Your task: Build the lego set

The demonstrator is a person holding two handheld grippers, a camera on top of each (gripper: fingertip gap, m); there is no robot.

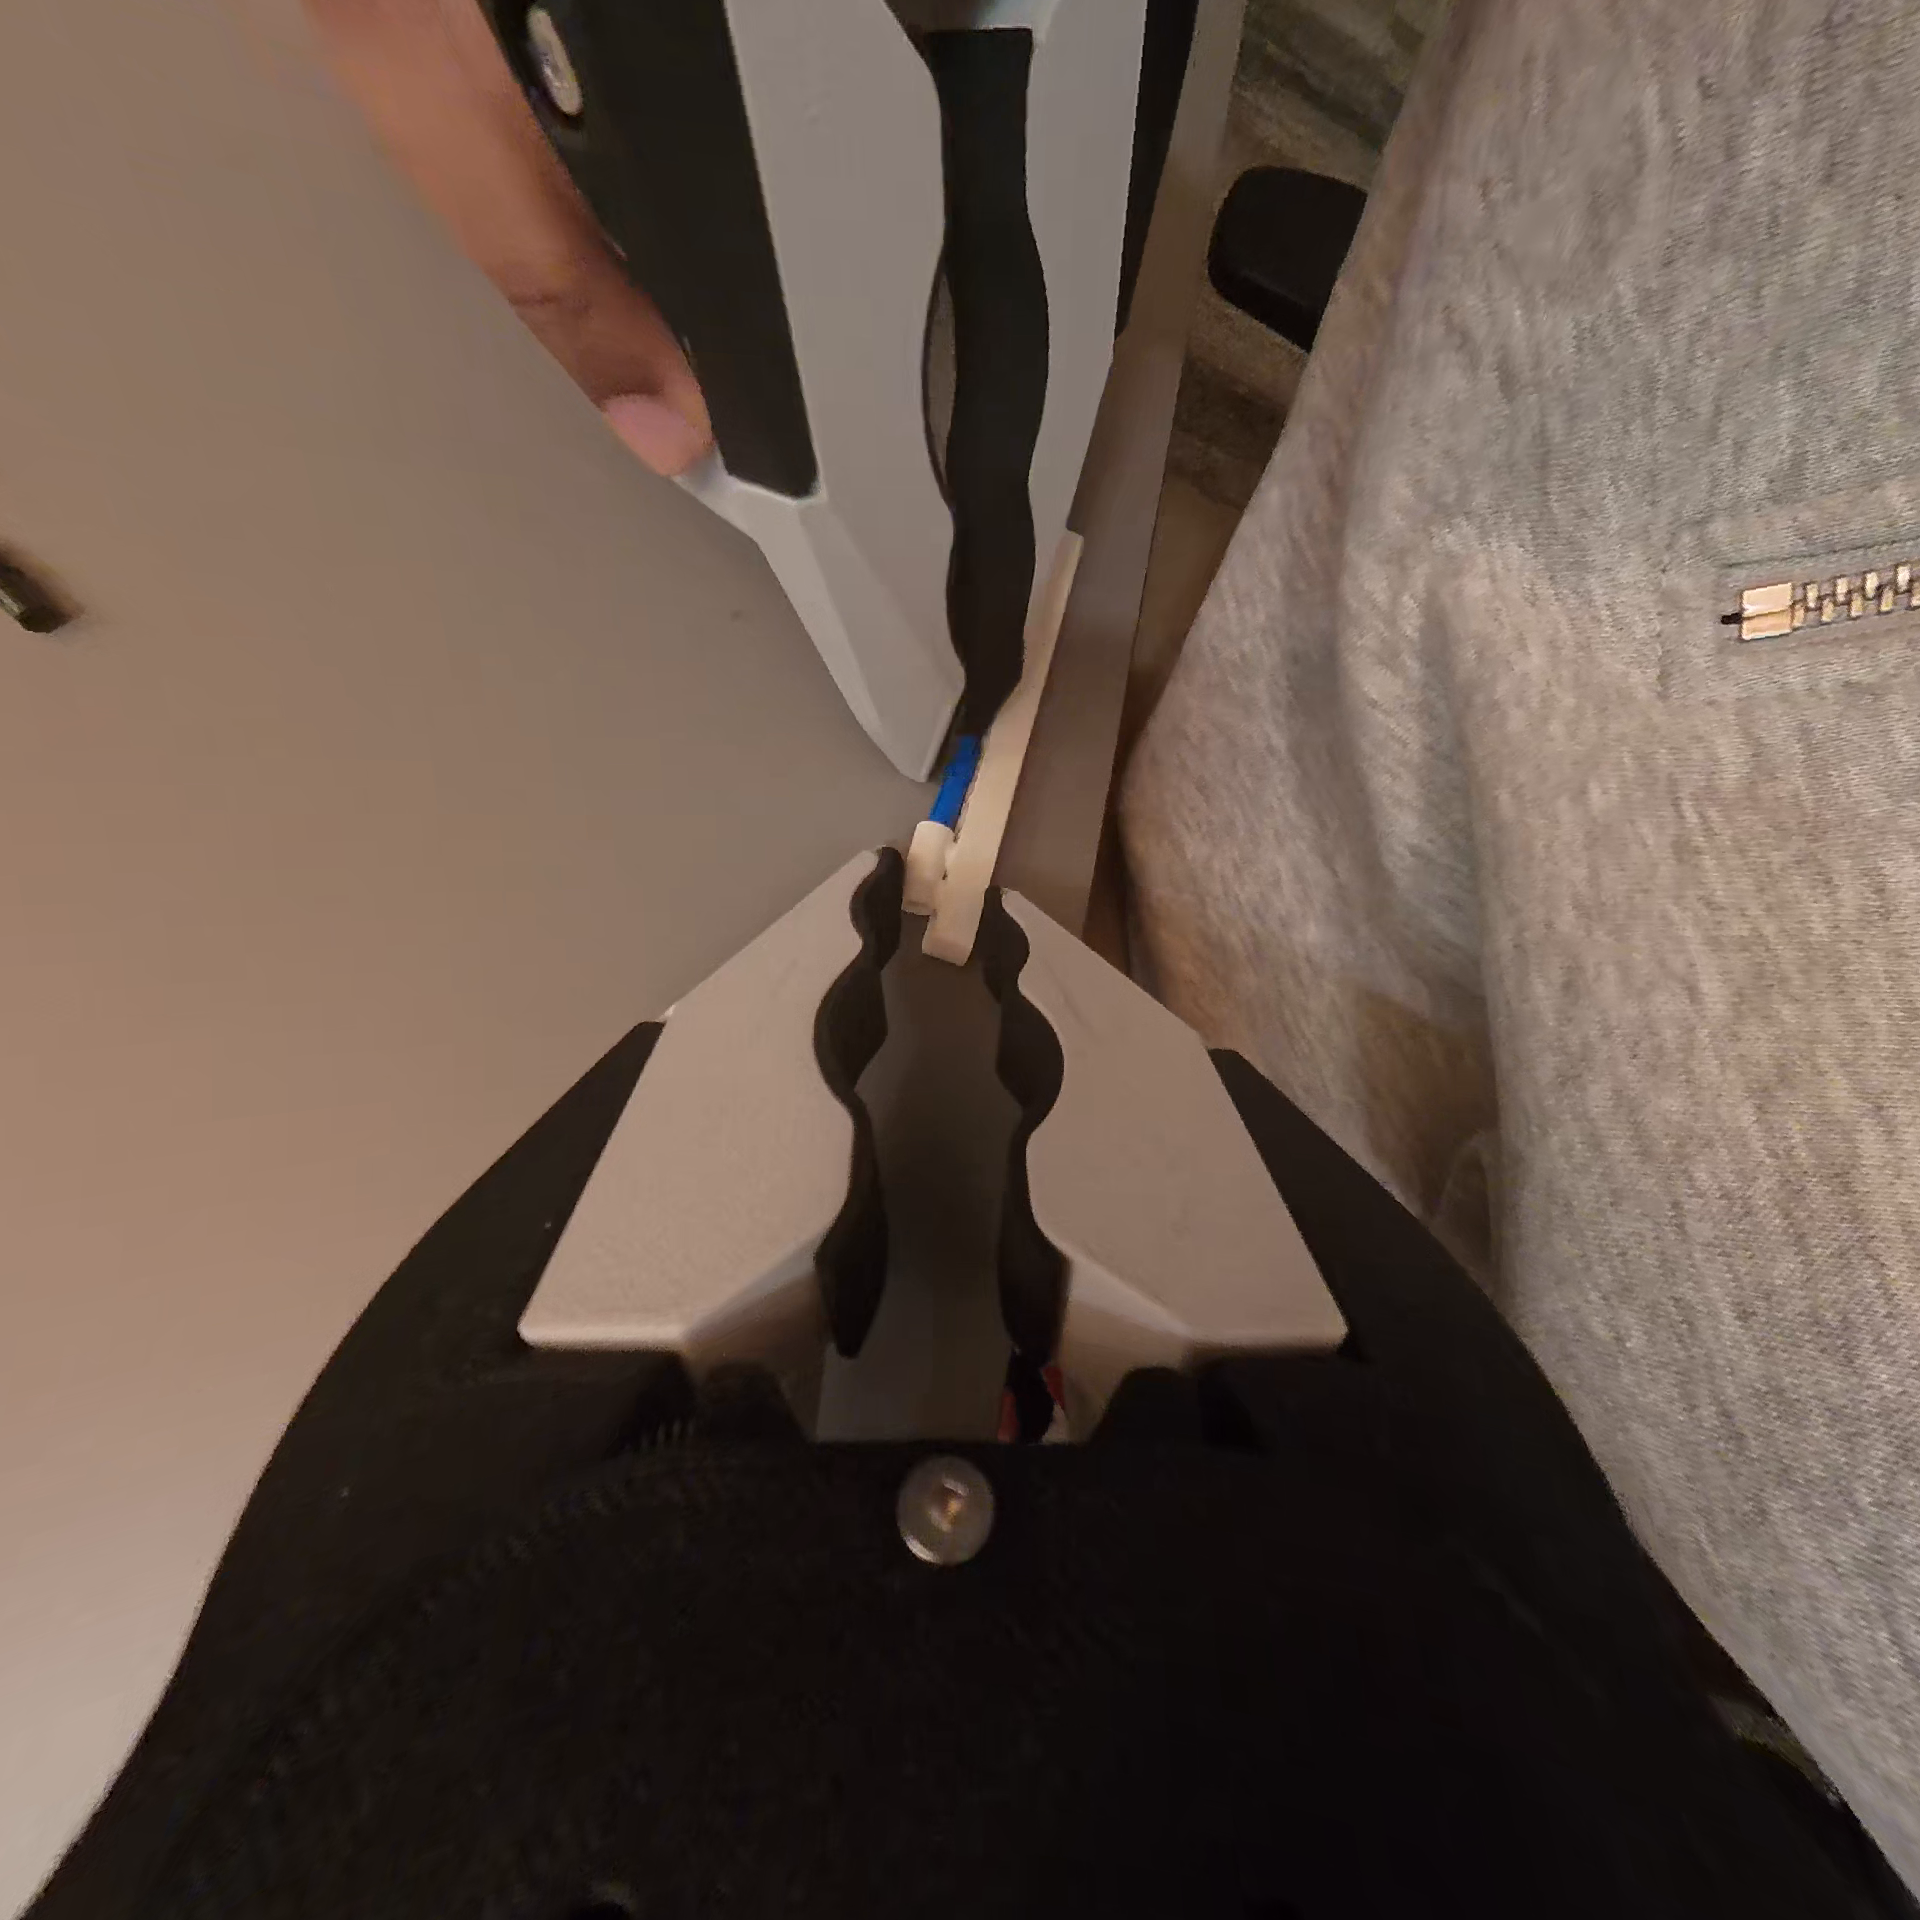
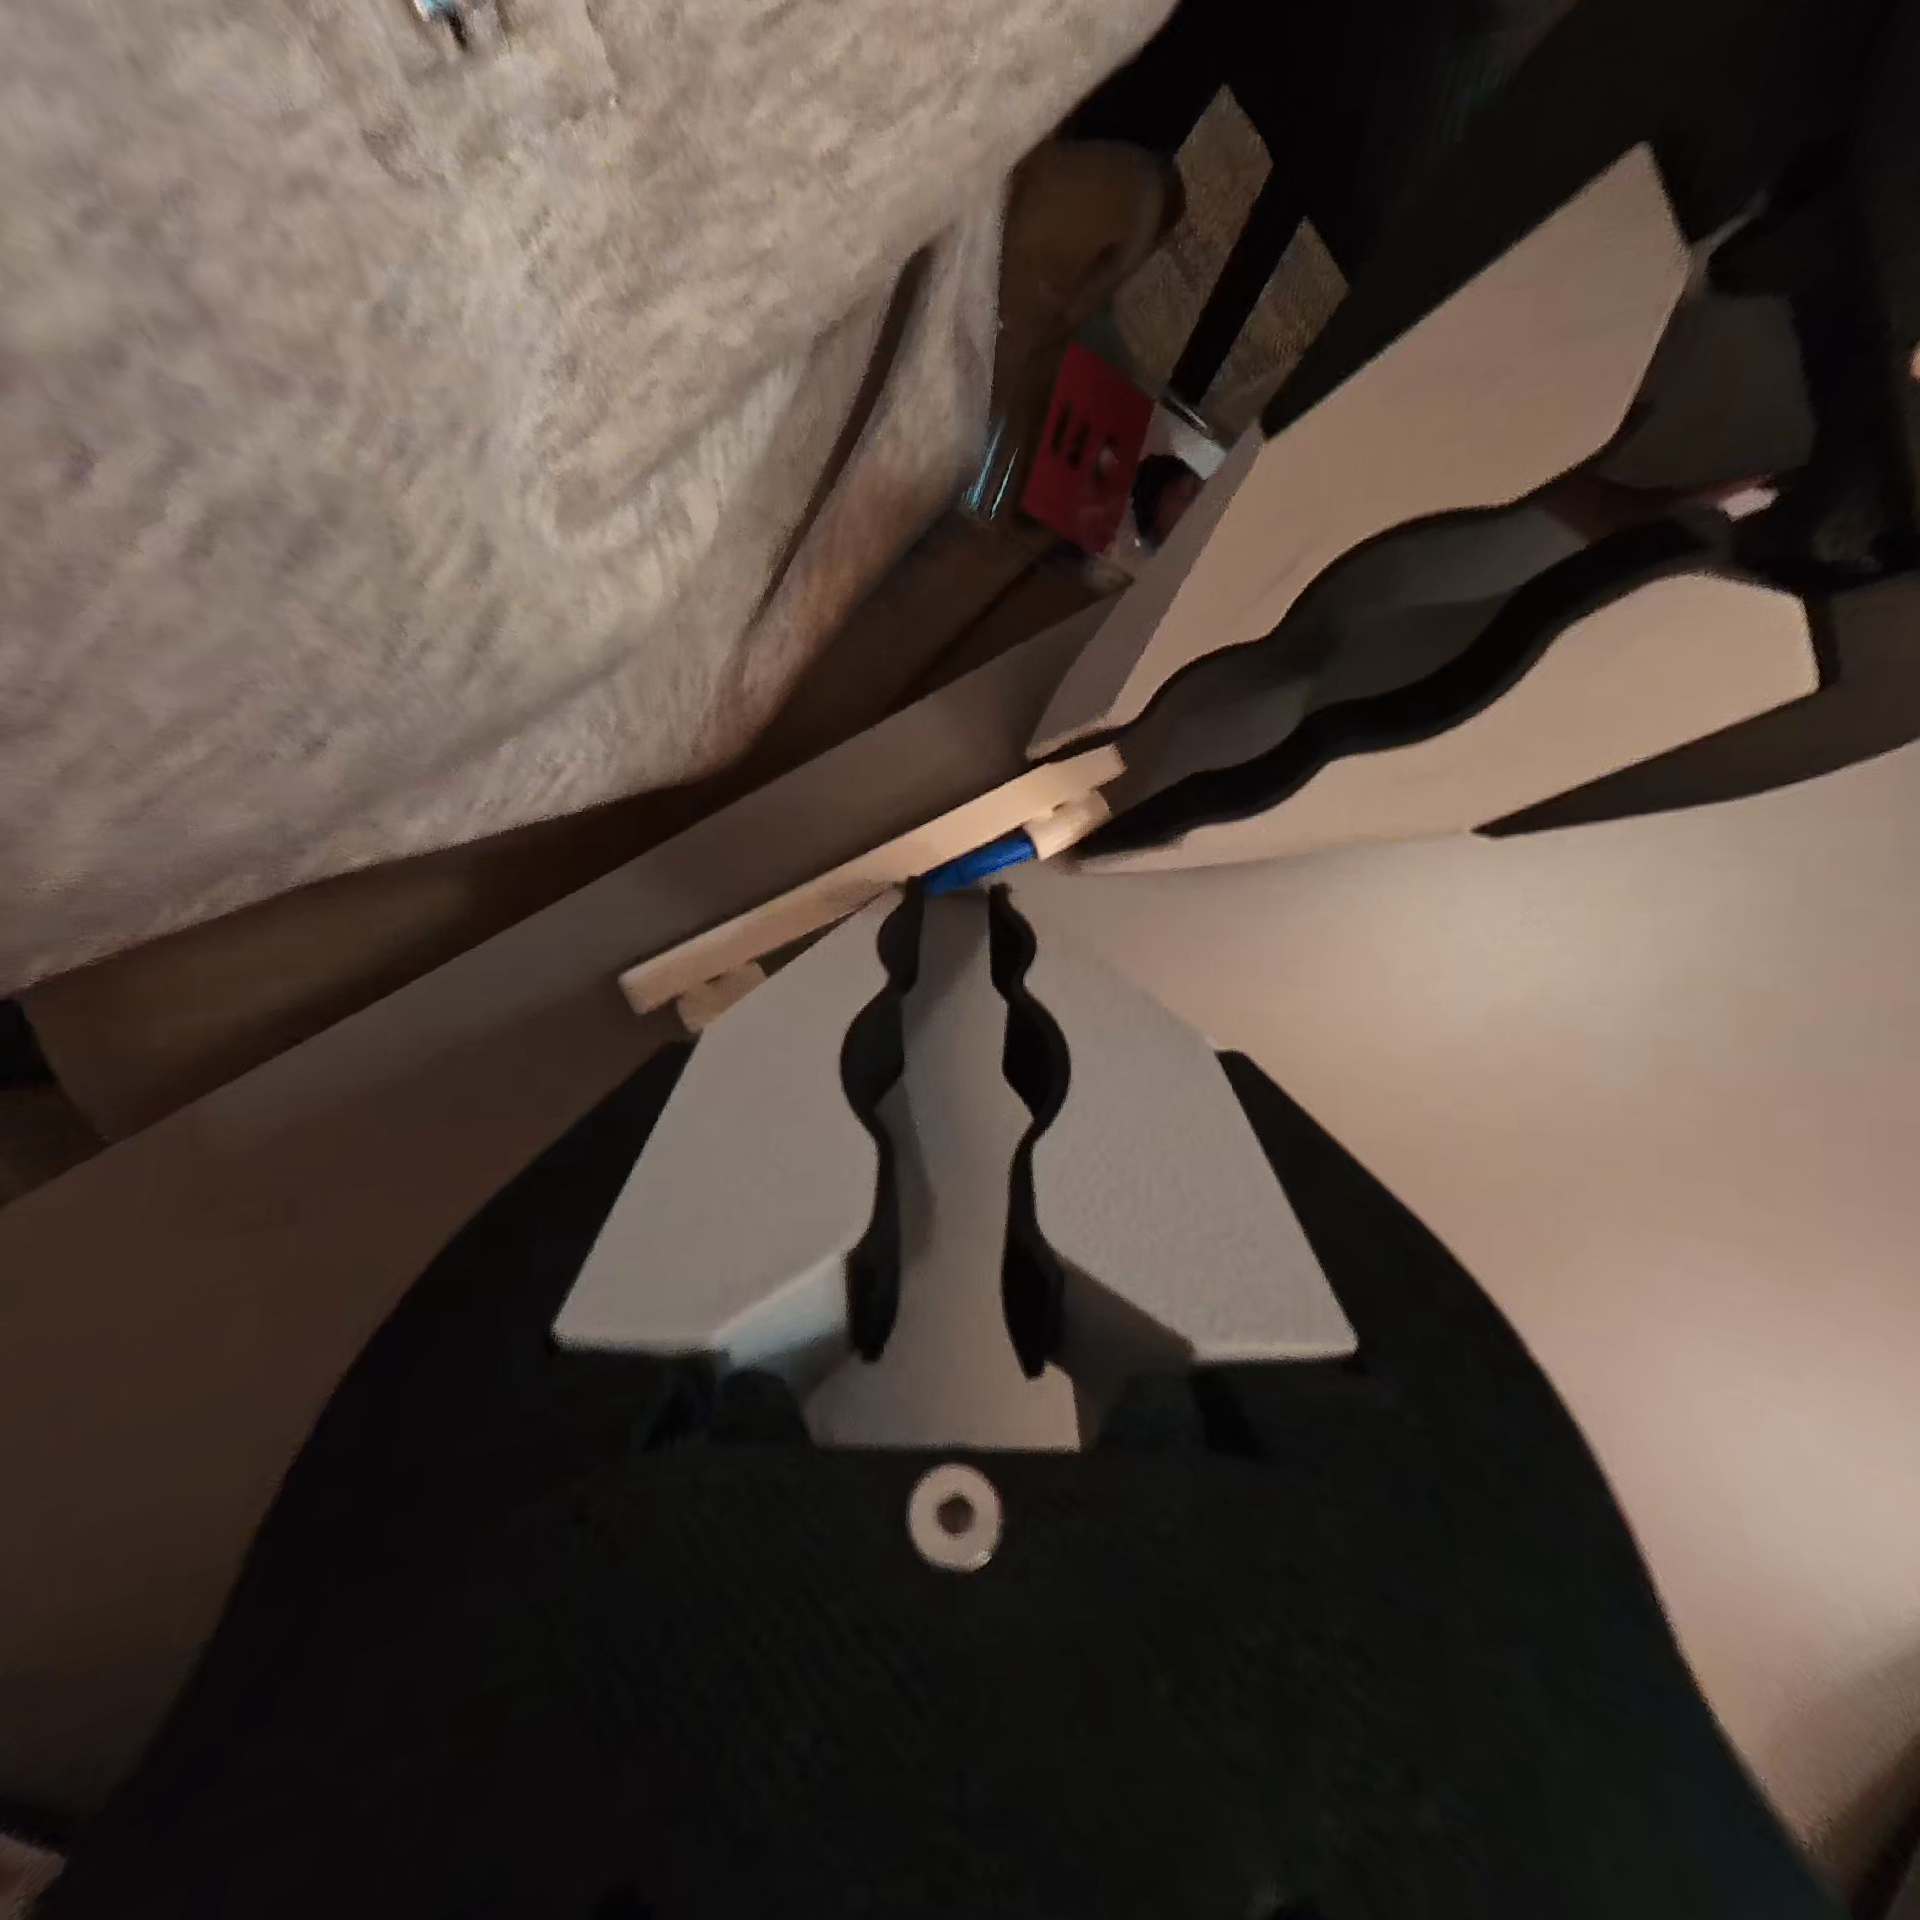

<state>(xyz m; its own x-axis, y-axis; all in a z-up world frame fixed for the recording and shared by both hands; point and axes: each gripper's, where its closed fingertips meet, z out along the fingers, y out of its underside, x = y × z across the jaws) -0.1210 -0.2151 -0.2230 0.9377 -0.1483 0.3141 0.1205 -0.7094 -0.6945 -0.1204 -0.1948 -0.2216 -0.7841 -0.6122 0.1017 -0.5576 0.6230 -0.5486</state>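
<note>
A small lego assembly is held in the air between both grippers above the table's edge. It is a flat white plate (image 1: 977, 852) with a blue piece (image 1: 956, 777) on its side. My left gripper (image 1: 943, 891) is shut on the plate's near end. The right gripper comes in from above in this view and grips the assembly's far part. In the right wrist view the white plate (image 2: 1018, 821) runs slantwise across my right gripper (image 2: 952, 902). That gripper is shut at the blue piece (image 2: 977, 864). The left gripper holds the plate's upper right end.
The pale table (image 1: 312, 831) lies to the left. A person's grey zipped garment (image 1: 1558, 935) fills the right, close to the grippers. A finger (image 1: 623, 353) rests on the right gripper's body. A small dark object (image 1: 31, 608) sits at the far left. A red object (image 2: 1086, 447) lies beyond the table edge. My two grippers' fingertips are within a few centimetres of each other.
</note>
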